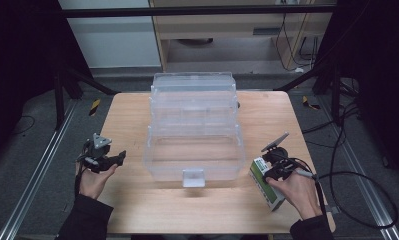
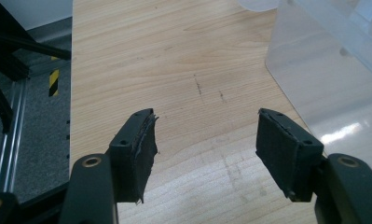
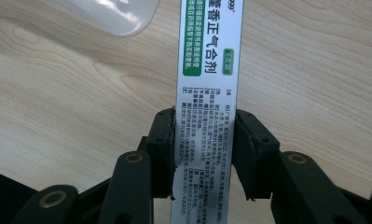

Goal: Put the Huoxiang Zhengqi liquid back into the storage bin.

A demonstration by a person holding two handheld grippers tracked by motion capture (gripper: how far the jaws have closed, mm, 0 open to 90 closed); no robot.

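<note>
A narrow white and green carton [image 1: 268, 194] with printed text lies on the wooden table [image 1: 132, 120] at the front right. My right gripper [image 1: 271, 172] comes down on it from above. In the right gripper view the carton [image 3: 209, 70] runs up between the two black pads, and both pads press on its long sides, so my right gripper [image 3: 204, 149] is shut on it. At the front left my left gripper [image 1: 120, 157] rests in a hand near the table. Its jaws [image 2: 206, 140] stand wide apart over bare wood, with nothing between them.
A large clear plastic tiered box [image 1: 193, 170] stands open in the middle of the table, with a latch tab at its front. Its wall [image 2: 323, 70] lies to the right of my left gripper, and a corner [image 3: 113, 14] shows beyond the carton. Cables trail off to the right.
</note>
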